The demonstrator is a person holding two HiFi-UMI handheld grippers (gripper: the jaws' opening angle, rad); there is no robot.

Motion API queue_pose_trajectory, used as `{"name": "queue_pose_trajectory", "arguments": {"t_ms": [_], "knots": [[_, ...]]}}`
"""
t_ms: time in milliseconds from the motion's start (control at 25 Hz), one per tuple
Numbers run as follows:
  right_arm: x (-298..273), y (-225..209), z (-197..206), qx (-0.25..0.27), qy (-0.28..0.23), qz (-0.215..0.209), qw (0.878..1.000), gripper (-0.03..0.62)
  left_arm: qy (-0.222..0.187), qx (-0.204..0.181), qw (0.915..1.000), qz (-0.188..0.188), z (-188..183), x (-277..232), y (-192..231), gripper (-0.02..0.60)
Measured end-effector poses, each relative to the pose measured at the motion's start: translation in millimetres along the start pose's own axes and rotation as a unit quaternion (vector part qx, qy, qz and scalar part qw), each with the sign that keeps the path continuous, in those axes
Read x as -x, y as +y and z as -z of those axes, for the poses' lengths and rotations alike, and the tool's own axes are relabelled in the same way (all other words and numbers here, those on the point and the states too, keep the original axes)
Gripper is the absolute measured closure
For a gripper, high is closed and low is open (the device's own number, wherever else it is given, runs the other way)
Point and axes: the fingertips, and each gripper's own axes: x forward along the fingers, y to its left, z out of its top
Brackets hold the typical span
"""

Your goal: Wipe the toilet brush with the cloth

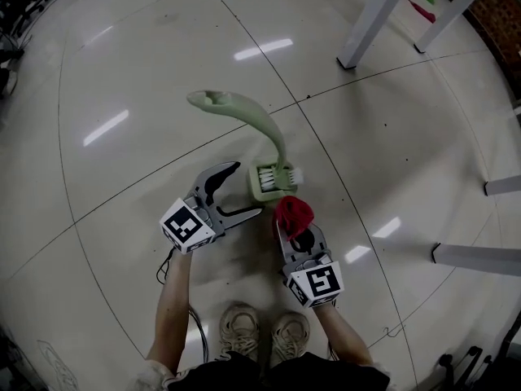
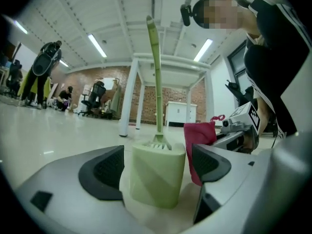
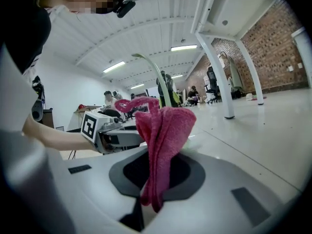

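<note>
At the holder [image 1: 273, 187], I'm leaving my left gripper [image 1: 247, 189] open; my right gripper's [image 1: 295, 233] clamped cloth [image 1: 293, 213] could topple the toilet brush [image 1: 262, 122].

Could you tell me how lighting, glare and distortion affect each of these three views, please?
Head view: dark vignetted corners, bright glare streaks on the glossy floor, and its seams bow. Left gripper view: strong fisheye with a black rim, brush holder in focus. Right gripper view: red cloth sharp, table leg curves.
</note>
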Motion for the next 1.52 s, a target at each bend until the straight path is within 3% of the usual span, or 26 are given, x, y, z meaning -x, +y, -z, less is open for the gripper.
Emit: {"name": "queue_pose_trajectory", "arguments": {"t_ms": [200, 520, 960, 1160, 1360, 1520], "knots": [[-13, -11, 7, 0.019, 0.021, 0.017, 0.999, 0.563, 0.005, 0.015, 0.9986, 0.05, 3, -14, -5, 0.162], [-22, -20, 3, 0.026, 0.02, 0.018, 0.999, 0.563, 0.012, 0.052, 0.9958, 0.074, 10, -26, 9, 0.158], [-27, -64, -8, 0.041, 0.008, 0.023, 0.999, 0.563, 0.007, 0.081, 0.994, 0.074, 10, -15, -20, 0.16], [-33, -85, -14, 0.028, 0.01, -0.01, 1.0, 0.563, -0.008, 0.108, 0.9908, 0.081, 10, -9, -50, 0.16], [-35, -89, -22, 0.051, 0.004, 0.013, 0.999, 0.563, -0.03, 0.111, 0.9916, 0.06, 6, -7, -59, 0.16], [-21, -83, -19, 0.042, 0.006, 0.049, 0.998, 0.563, -0.058, 0.094, 0.9935, 0.027, -9, -3, -33, 0.16]]}}
